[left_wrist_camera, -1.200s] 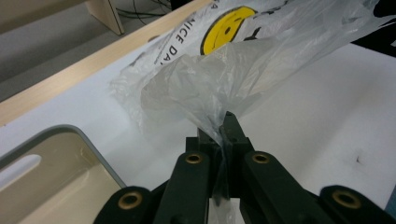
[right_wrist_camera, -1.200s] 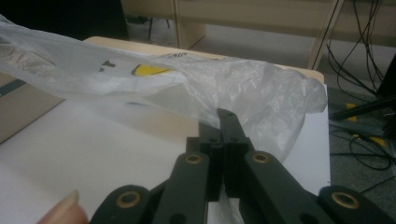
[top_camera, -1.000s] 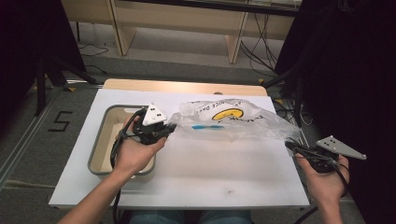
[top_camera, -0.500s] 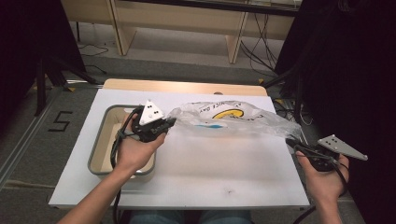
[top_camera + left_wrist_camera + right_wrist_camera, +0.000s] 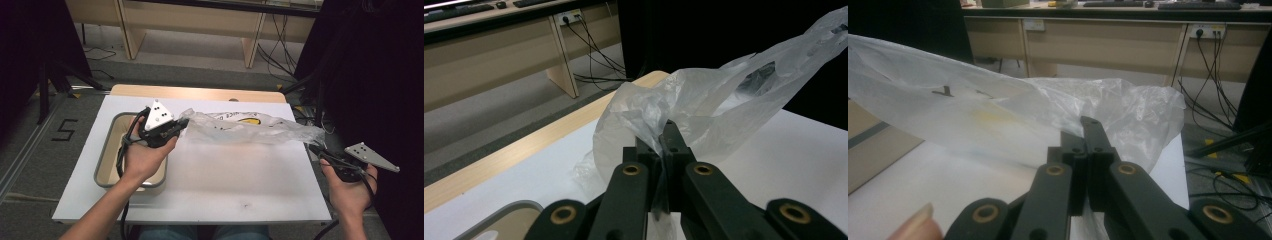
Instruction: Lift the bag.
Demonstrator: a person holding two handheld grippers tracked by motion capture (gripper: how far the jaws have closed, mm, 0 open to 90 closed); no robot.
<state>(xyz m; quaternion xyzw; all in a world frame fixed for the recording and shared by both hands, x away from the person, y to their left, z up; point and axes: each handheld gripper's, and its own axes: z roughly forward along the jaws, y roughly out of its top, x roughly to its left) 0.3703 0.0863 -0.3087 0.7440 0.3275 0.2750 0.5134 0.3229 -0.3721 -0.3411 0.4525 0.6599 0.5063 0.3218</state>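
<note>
A clear plastic bag [image 5: 250, 129] with yellow and dark print stretches across the white table [image 5: 210, 185], lifted off it between both grippers. My left gripper [image 5: 182, 123] is shut on the bag's left end, over the table's left part beside the tray. In the left gripper view the jaws pinch crumpled film of the plastic bag [image 5: 704, 105]. My right gripper [image 5: 314, 148] is shut on the bag's right end, past the table's right edge. The right gripper view shows the plastic bag [image 5: 998, 115] spreading leftward from the closed jaws.
A shallow grey-rimmed tray [image 5: 102, 165] sits on the table's left side, under my left hand. A wooden strip [image 5: 200, 92] edges the table's far side. Wooden desk legs [image 5: 252, 45] and floor cables [image 5: 272, 55] lie beyond. Dark curtains flank both sides.
The bag has been pulled tauter and narrower between the grippers, its printed face folding in. The left gripper has shifted slightly toward the table's far side; the right hand barely moved.
</note>
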